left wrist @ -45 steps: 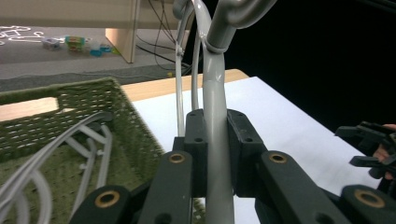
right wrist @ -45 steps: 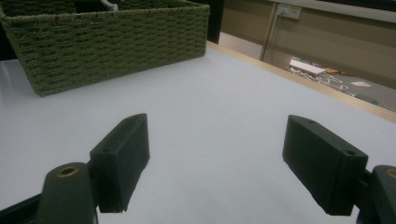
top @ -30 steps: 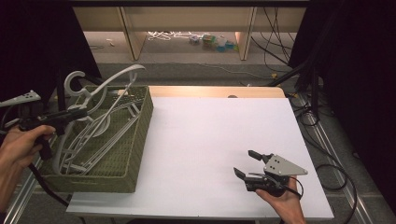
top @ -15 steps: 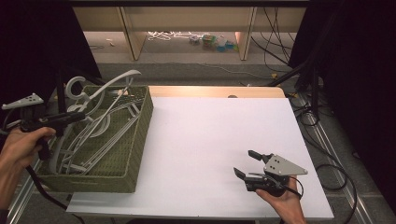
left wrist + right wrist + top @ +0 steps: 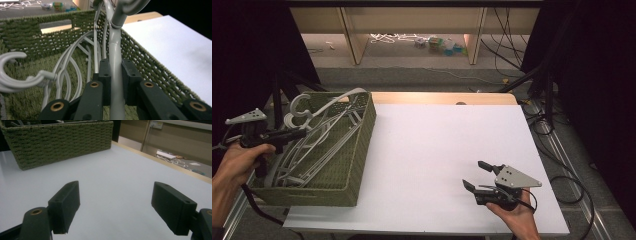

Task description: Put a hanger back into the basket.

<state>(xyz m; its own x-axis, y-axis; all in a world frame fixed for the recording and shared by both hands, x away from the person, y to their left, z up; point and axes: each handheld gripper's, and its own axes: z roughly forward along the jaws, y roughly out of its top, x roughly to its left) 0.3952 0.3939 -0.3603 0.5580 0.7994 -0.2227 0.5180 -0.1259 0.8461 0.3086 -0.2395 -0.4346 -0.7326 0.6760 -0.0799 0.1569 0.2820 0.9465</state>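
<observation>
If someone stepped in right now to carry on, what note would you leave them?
Left claw: shut on a grey hanger, held over the green basket at the table's left.
Right claw: open, holding nothing, low over the white table near its front right.
More hangers lie in the basket.
Done: one hanger gripped.
Left: probably either lift it out onto the table or set it down in the basket; I cannot tell which.

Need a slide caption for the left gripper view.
Left gripper clamps a grey hanger inside the green woven basket.
</observation>
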